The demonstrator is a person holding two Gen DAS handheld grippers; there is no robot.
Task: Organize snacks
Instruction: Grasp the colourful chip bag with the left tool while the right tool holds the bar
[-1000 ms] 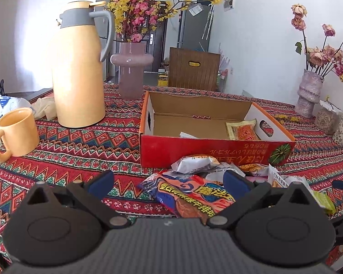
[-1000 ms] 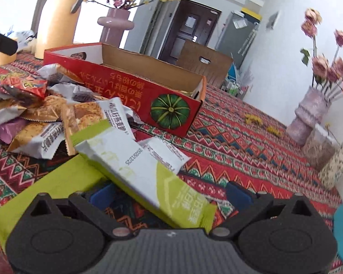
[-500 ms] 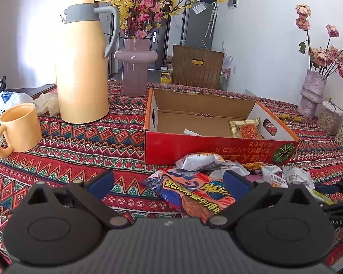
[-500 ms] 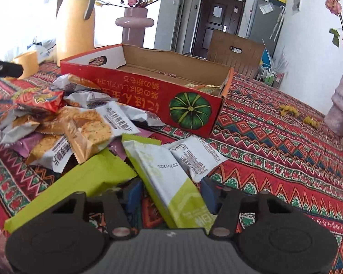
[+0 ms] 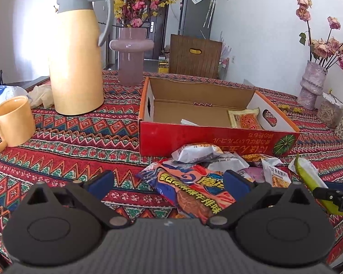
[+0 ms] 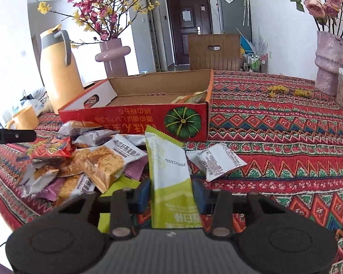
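Note:
An open red cardboard box (image 5: 217, 141) (image 6: 135, 118) stands on the patterned tablecloth with an orange snack packet (image 5: 247, 119) inside at its right end. In front of it lies a pile of snack packets (image 5: 217, 157) (image 6: 98, 159). My right gripper (image 6: 171, 194) is closing its jaws, and its pads press the sides of a green and white snack packet (image 6: 169, 166) (image 5: 308, 175) that stands upright, lifted off the pile. My left gripper (image 5: 169, 180) is open and hangs over a red and blue snack bag (image 5: 189, 189), gripping nothing.
A tall yellow thermos jug (image 5: 77, 64), a yellow mug (image 5: 11, 121) and a pink flower vase (image 5: 132, 57) stand left of the box. More vases (image 5: 311, 84) line the right edge. A wooden chair (image 5: 194, 54) sits behind the table.
The right gripper's jaws went from wide to closed on the green and white packet, the wrist rolled level and the packet rose off the pile. The left gripper barely moved.

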